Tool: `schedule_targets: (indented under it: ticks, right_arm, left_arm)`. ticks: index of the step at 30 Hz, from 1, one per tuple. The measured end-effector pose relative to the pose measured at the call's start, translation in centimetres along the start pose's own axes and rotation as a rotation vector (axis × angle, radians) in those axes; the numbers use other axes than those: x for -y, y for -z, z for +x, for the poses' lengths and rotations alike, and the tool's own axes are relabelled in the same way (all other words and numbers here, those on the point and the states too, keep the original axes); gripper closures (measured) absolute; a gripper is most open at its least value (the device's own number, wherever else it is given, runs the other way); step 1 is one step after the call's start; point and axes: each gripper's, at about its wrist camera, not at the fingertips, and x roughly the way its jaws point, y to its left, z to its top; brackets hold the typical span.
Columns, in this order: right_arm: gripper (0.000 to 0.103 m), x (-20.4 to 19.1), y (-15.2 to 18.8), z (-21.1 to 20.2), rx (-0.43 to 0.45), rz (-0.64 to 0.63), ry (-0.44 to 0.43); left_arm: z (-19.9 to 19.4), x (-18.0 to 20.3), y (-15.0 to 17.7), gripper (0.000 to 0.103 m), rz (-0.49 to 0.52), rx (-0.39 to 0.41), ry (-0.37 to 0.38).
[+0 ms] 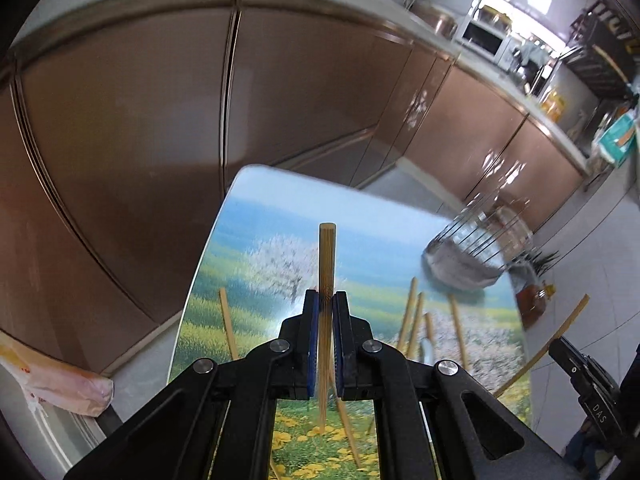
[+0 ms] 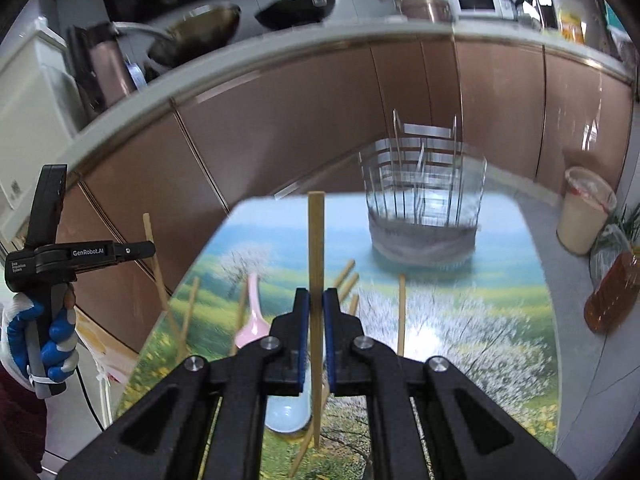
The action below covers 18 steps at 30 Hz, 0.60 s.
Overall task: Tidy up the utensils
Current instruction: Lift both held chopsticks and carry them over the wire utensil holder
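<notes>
my left gripper (image 1: 326, 300) pinches one chopstick (image 1: 327, 256) upright above the table (image 1: 256, 208); my right gripper (image 2: 316, 300) pinches another chopstick (image 2: 315, 240); the wire holder (image 2: 424, 200) stands ahead to its right; loose chopsticks (image 2: 401, 312) and a pink spoon (image 2: 253, 320) lie below it.

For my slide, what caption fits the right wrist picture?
Right gripper holds a bamboo chopstick upright, facing the wire utensil holder on the table.

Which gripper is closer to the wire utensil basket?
Right, it seems. The right gripper faces the wire basket just ahead; the left gripper is farther over, the basket off to its right.
</notes>
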Motion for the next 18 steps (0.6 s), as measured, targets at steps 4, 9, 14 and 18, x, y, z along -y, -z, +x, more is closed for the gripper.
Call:
schedule_targets:
  ticks: [4, 9, 14, 18]
  right_arm:
    - [0.097, -1.5, -2.3, -2.6, 0.077, -0.014, -0.005]
    - [0.097, -2.6, -6.2, -5.3, 0.163, -0.04, 0.001]
    - [0.097, -2.1, -11.0, -7.5, 0.249, -0.061, 0.034]
    - [0.097, -0.5, -14.8, -8.2, 0.313, -0.069, 0.083]
  left_arm:
    - [-3.5, 1.5, -1.7, 0.097, 0.015, 0.079, 0.037]
    - [-7.2, 4.5, -5.2, 0.097, 0.05, 0.158, 0.097]
    - [-8.7, 8.7, -9.0, 0.097, 0.097, 0.224, 0.145]
    - [-8.6, 12.0, -11.6, 0.097, 0.122, 0.262, 0.198]
